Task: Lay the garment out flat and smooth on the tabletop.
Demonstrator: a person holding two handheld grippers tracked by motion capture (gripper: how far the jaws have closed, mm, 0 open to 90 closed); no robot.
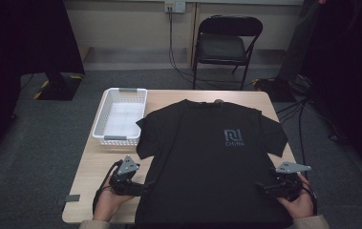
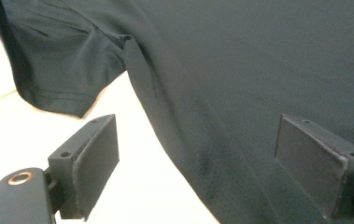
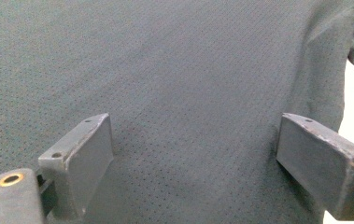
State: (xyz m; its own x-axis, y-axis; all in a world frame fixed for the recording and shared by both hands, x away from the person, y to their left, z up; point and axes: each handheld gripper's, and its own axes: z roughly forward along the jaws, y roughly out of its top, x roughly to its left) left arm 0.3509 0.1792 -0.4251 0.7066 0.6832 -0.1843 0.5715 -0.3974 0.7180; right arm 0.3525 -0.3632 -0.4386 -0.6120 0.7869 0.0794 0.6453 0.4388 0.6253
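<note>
A: Table (image 1: 88, 167) first. What's on it?

B: Black shirt (image 1: 212, 157), spread flat, front up, covers most of it. Collar at the far edge, hem hanging off the near edge. Long axis runs near to far.

A: Anything else?

B: White basket (image 1: 120, 116) just off the shirt's left sleeve (image 1: 146, 136), touching or nearly so. Nothing in it that I can see.

A: Grippers?

B: Left gripper (image 1: 145, 187) at the shirt's left side seam, low down near the hem. Right gripper (image 1: 260, 187) mirrored at the right side seam. Both jaws wide, holding nothing.

A: Close views?

B: Left gripper view: one jaw over bare table, the other over fabric, so the shirt (image 2: 240, 70) edge runs between them. Right gripper view: both jaws over the shirt (image 3: 174, 84), edge just beyond the right-hand jaw.

A: So what does the next move turn on?

B: Fabric lies inward from each gripper, toward the shirt's middle. Each is equally near its own side. Looks like a two-handed grab of the lower sides for a fold. Left is lined up on the edge; right probably needs to shift outward a touch.
</note>
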